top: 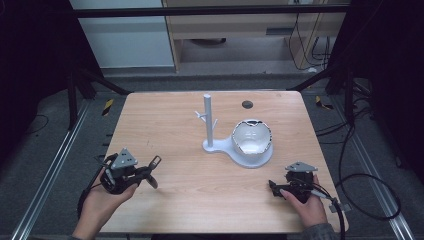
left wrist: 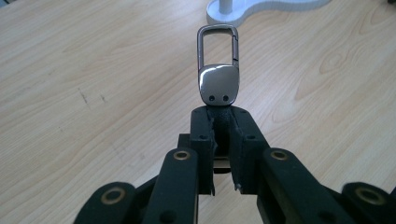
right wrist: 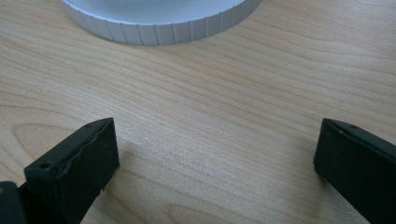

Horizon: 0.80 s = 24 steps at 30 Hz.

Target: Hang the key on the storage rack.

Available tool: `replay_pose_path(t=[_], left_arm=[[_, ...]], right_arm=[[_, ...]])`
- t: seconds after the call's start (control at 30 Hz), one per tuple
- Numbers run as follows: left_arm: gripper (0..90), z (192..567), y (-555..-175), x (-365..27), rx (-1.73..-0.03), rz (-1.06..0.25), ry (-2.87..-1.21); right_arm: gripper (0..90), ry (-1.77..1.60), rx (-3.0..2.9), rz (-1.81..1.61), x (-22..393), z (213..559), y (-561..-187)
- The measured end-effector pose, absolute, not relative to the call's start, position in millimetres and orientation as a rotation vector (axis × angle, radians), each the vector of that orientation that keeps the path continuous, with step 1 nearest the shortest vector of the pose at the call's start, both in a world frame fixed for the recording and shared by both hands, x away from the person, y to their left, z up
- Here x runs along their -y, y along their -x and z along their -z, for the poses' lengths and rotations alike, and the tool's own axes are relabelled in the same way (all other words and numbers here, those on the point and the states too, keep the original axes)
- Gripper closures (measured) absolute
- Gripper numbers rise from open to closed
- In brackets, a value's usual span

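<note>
Gripping metal key clip [left wrist: 218, 70], left hand-held gripper [left wrist: 223, 116]; right hand-held gripper [right wrist: 215, 154] wide, near table edge [top: 320, 150].

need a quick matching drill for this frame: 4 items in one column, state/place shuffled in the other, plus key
Items:
1. left tongs
2. right tongs
3. shiny metal carabiner keyring clip
4. white stand with an upright peg post and round dish base

States:
A. jaws wide apart above bare wood
B. sticks out past black jaw tips, loop end forward
C. sits on the light wooden table, right of centre
D. jaws closed on a metal clip

Pairs: 1-D, 2-A, 3-B, 4-C
</note>
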<state>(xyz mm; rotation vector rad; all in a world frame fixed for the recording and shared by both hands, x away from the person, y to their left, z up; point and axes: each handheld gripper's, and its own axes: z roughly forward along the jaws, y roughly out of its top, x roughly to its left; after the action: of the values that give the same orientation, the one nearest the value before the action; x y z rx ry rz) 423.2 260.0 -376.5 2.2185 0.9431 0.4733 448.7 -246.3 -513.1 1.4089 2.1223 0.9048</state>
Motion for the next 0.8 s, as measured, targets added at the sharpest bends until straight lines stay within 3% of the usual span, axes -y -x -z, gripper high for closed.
replay_pose_path(t=[0.8], left_arm=[[80.5, 360, -439, -247, -0.951, -0.532, -2.068]], right_arm=[[0.4, -1.414, -2.116, -0.902, 246, 513, -449]])
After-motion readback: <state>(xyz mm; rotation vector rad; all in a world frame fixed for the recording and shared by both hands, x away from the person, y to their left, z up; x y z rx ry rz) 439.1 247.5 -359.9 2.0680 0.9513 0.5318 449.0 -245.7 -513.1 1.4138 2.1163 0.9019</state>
